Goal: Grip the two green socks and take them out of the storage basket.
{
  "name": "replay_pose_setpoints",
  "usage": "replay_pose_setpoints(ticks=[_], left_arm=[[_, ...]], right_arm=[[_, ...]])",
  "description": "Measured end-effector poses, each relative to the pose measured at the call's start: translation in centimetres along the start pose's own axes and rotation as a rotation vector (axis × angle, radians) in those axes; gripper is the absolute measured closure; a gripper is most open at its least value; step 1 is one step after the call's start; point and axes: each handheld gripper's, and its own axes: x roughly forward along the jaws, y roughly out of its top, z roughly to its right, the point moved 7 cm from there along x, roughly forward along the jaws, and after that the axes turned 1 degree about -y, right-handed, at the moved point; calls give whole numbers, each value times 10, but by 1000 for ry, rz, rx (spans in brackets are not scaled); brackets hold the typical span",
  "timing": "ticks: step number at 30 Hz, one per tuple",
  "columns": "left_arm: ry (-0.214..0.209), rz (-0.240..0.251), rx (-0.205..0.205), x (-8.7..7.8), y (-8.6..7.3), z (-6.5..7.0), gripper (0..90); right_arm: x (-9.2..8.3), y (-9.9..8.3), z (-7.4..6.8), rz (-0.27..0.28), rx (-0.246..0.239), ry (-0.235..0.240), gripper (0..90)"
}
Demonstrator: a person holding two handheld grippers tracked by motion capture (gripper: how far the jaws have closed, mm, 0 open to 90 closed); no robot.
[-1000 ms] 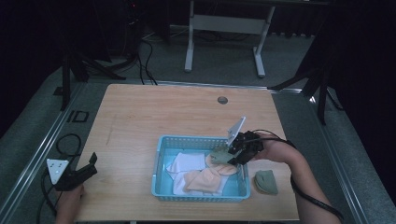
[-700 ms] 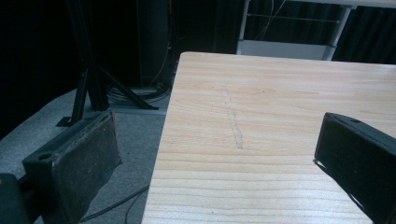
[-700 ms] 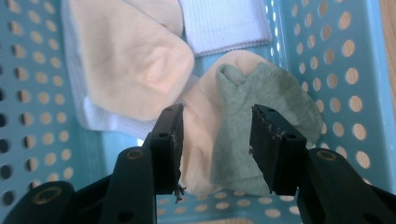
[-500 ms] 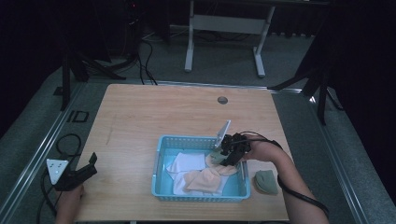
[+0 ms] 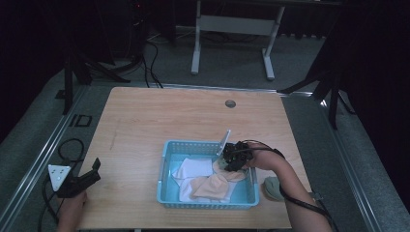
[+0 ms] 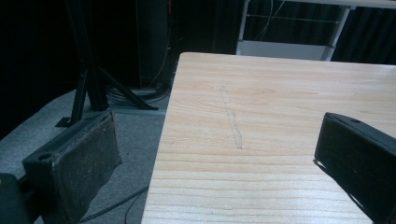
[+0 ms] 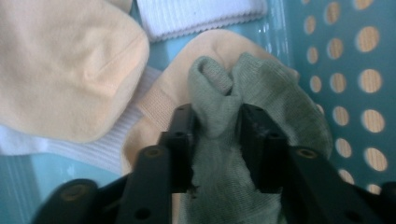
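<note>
A light blue perforated basket (image 5: 208, 144) sits on the near right of the wooden table (image 5: 159, 121), holding white socks (image 5: 196, 169) and peach socks (image 5: 212, 186). My right gripper (image 5: 231, 162) reaches down into the basket's right end. Its jaws have just been closing and now pinch a bunched grey-green sock (image 7: 261, 93) between the pads of the right gripper (image 7: 217, 121). That sock lies on a peach sock (image 7: 70, 60) beside the basket wall (image 7: 345, 70). My left gripper (image 5: 89, 174) rests open at the table's near left edge, and in its own view the left gripper (image 6: 215, 154) has nothing between its jaws.
A second grey-green sock (image 5: 272, 187) lies on the table just right of the basket, under my right forearm. A round grommet (image 5: 230, 103) sits near the far edge. A white desk frame (image 5: 232, 29) stands on the floor beyond the table.
My right gripper has come down and leftward into the basket, and its jaws have drawn together on the grey-green sock. The left gripper has stayed put.
</note>
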Motion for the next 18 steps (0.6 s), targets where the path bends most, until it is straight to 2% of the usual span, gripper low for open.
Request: replay_pose_setpoints(ticks=[3, 6, 18], left_arm=[[1, -2, 1, 0, 0, 0, 5], [2, -1, 1, 0, 0, 0, 5], [3, -1, 2, 0, 0, 0, 5]], right_arm=[[-7, 1, -2, -2, -13, -10, 844], [-15, 3, -3, 6, -25, -22, 852], [-77, 23, -12, 151, -70, -38, 853]])
